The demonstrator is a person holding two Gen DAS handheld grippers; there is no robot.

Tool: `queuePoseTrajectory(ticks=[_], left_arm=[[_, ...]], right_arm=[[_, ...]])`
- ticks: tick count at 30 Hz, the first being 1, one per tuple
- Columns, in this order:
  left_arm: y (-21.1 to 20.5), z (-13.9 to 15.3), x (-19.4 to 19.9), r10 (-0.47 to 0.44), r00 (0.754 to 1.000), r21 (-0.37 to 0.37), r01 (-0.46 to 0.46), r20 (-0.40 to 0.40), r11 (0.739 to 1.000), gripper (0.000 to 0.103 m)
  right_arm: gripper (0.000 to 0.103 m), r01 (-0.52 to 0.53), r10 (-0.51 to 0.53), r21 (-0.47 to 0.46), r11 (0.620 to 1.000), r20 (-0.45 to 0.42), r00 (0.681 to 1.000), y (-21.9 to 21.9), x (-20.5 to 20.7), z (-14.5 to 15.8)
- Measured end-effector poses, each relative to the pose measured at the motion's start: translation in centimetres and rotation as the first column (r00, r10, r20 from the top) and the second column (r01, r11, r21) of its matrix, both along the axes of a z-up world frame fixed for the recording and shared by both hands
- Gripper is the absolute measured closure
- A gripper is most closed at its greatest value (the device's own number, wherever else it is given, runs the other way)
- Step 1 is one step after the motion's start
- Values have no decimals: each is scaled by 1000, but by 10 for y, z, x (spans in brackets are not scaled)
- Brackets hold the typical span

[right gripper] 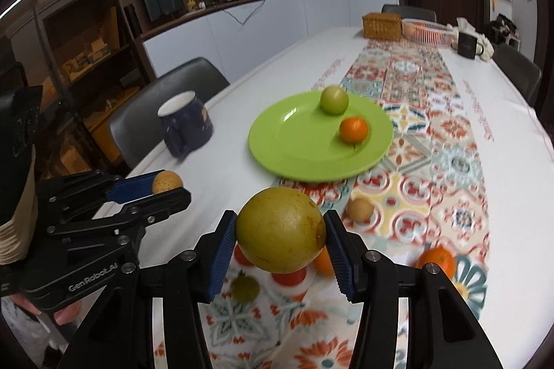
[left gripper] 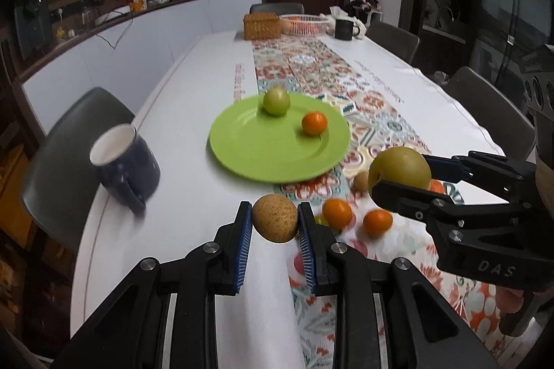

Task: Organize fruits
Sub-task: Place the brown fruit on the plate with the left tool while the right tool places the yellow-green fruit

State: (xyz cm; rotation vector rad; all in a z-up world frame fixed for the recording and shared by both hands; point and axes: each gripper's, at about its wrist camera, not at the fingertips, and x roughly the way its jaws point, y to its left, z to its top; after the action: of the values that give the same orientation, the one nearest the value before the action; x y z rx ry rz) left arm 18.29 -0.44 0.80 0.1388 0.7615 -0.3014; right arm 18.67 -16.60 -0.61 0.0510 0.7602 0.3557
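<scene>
My left gripper [left gripper: 274, 223] is shut on a small speckled brown fruit [left gripper: 275, 223], held above the table's near edge; it also shows in the right wrist view [right gripper: 167, 182]. My right gripper [right gripper: 280, 230] is shut on a large yellow-green pear [right gripper: 281, 229], also seen in the left wrist view [left gripper: 400, 167]. A green plate [left gripper: 270, 151] ahead holds a green fruit [left gripper: 276, 101] and an orange [left gripper: 314, 123]. Loose oranges [left gripper: 337, 213], [left gripper: 377, 223] and a small brown fruit [right gripper: 360, 209] lie on the patterned runner.
A dark blue mug [left gripper: 124, 161] stands left of the plate near the table edge. A wicker box [left gripper: 262, 25], a pink basket [left gripper: 304, 23] and a black mug [left gripper: 344, 28] sit at the far end. Chairs surround the table.
</scene>
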Motion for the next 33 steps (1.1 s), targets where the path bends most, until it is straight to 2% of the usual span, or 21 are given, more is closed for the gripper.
queuePoseTrajectory(ticks=[6,13,25,33], left_arm=[[-3,12,26,10,1000,-23,-10,19,1000,76],[-4,10,65,17,1000,-19,-16,22,1000,76],[-9,-30,125,28,996,-22,-29,-81,999,76],[-13,-55,143,25,989,-24,-29,-149,999,76]], right_arm=[[51,11,-11,2,1000,24,1000,-6,31,16],[51,14,-14,-16,1000,24,1000,-4,71,21],[51,35,-39,-56,998,-73,997,-4,129,-15],[51,38,-47,-73,997,-124,991,-3,147,-35]])
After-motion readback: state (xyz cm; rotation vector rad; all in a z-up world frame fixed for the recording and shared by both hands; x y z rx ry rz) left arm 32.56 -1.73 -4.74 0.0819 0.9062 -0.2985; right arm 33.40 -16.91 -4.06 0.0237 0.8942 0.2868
